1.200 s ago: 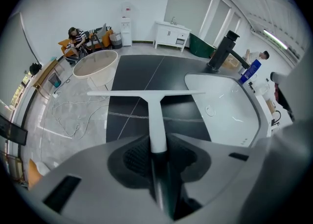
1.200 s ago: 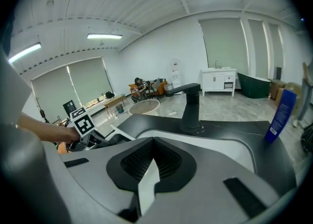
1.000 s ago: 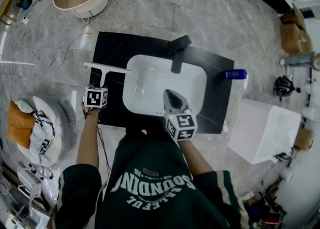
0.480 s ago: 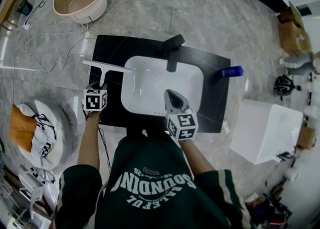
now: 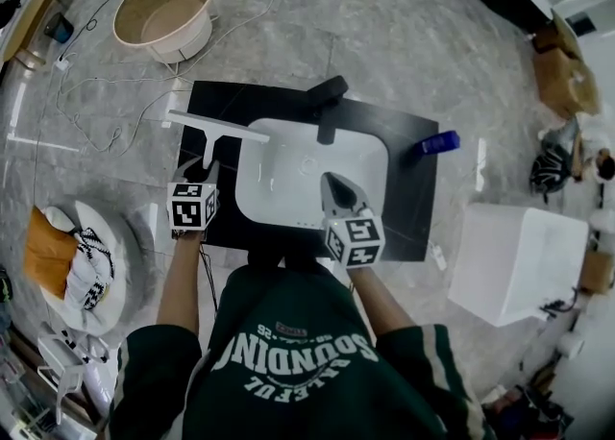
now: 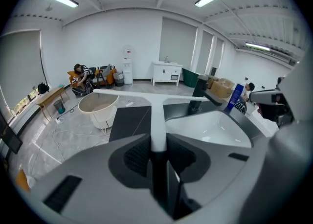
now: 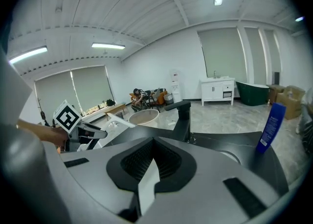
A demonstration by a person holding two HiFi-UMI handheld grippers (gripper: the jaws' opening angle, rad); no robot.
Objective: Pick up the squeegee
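The squeegee (image 5: 213, 124) is white and T-shaped. Its long blade hangs over the left end of the black counter (image 5: 413, 207), with the handle pointing back toward me. My left gripper (image 5: 209, 171) is shut on that handle. In the left gripper view the handle (image 6: 157, 115) runs straight out from between the jaws of the left gripper (image 6: 157, 142), with the blade crosswise beyond. My right gripper (image 5: 332, 182) hovers over the white sink (image 5: 279, 198), its jaws meeting at the tips with nothing in them. The right gripper view shows the right gripper (image 7: 153, 157) and the squeegee (image 7: 115, 120) at left.
A black faucet (image 5: 327, 102) stands at the sink's far rim. A blue bottle (image 5: 437, 143) is at the counter's right end. On the floor are a beige tub (image 5: 163, 11) with cables at far left and a white box (image 5: 514, 260) at right.
My left gripper has risen with the squeegee, lifting it off the counter and tilting it. The right gripper has risen slightly over the sink.
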